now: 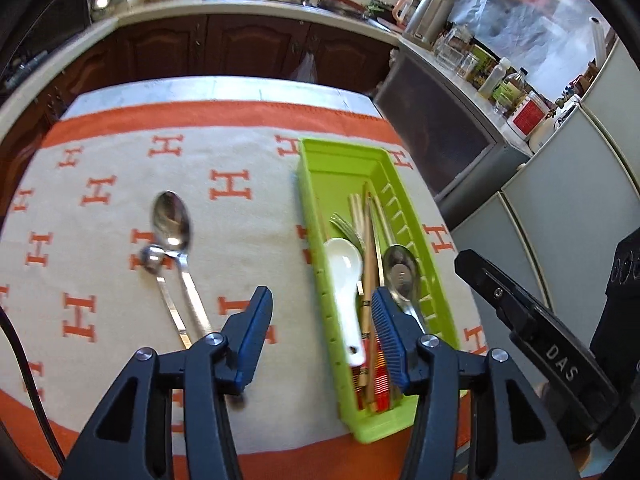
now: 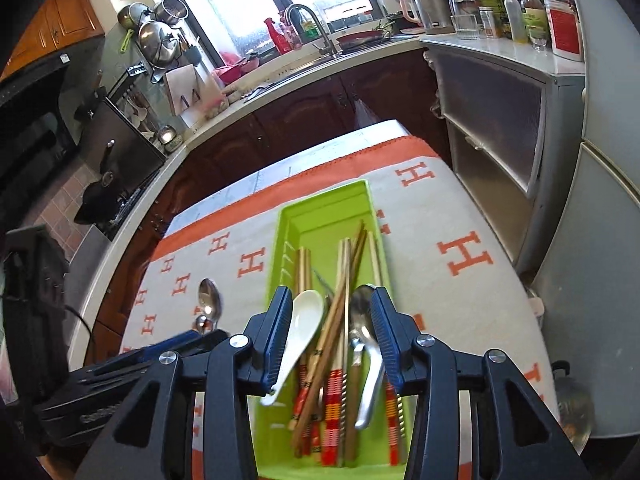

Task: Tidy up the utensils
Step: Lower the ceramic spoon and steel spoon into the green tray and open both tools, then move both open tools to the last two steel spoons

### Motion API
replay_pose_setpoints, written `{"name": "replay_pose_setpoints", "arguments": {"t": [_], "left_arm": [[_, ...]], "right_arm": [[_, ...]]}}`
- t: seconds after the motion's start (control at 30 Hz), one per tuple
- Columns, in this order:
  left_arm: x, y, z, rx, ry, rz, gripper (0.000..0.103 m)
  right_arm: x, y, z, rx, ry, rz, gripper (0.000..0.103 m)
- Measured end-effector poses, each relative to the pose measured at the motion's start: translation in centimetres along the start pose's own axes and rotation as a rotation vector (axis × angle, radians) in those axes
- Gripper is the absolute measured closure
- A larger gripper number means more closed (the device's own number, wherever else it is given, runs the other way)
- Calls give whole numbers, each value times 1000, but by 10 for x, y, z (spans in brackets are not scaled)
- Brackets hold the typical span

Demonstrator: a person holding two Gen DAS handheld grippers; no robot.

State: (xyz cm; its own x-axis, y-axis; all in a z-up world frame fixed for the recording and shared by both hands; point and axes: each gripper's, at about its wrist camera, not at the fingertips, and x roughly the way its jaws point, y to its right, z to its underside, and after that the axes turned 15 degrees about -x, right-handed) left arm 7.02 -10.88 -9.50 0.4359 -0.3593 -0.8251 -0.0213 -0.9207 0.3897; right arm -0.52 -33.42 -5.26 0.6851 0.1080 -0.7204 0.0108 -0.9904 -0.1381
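Observation:
A lime green utensil tray [image 1: 320, 168] [image 2: 320, 212] lies on the cloth. It holds a white ceramic spoon [image 1: 345, 276] [image 2: 298, 328], several chopsticks [image 1: 370, 256] [image 2: 344, 280], a fork [image 1: 347, 229] and a metal spoon [image 1: 402, 274] [image 2: 366, 344]. Two metal spoons, one large [image 1: 172, 220] [image 2: 209, 299] and one small [image 1: 154, 260] [image 2: 203, 323], lie on the cloth left of the tray. My left gripper [image 1: 322, 312] is open and empty above the tray's left rim. My right gripper [image 2: 330, 320] is open and empty above the tray's contents.
The table is covered by a white and orange cloth with H marks [image 1: 232, 190] [image 2: 464, 258]. Dark wood kitchen cabinets [image 1: 248, 44] stand beyond the far edge. A grey cabinet [image 2: 492, 120] with bottles stands to the right, and grey doors [image 1: 560, 208] beside it.

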Motion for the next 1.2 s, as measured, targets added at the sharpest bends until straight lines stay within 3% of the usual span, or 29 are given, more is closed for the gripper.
{"name": "replay_pose_setpoints", "arguments": {"t": [0.13, 0.5, 0.73, 1.2], "left_arm": [[-24, -20, 7, 23, 72, -73, 41], [-49, -67, 22, 17, 134, -168, 40], [-57, -87, 23, -7, 152, -196, 39], [-53, -133, 20, -77, 147, -247, 37]], "right_arm": [[-2, -13, 9, 0, -22, -21, 61], [1, -69, 17, -85, -56, -73, 61], [4, -112, 21, -156, -81, -102, 61], [38, -151, 19, -239, -154, -139, 61]]}}
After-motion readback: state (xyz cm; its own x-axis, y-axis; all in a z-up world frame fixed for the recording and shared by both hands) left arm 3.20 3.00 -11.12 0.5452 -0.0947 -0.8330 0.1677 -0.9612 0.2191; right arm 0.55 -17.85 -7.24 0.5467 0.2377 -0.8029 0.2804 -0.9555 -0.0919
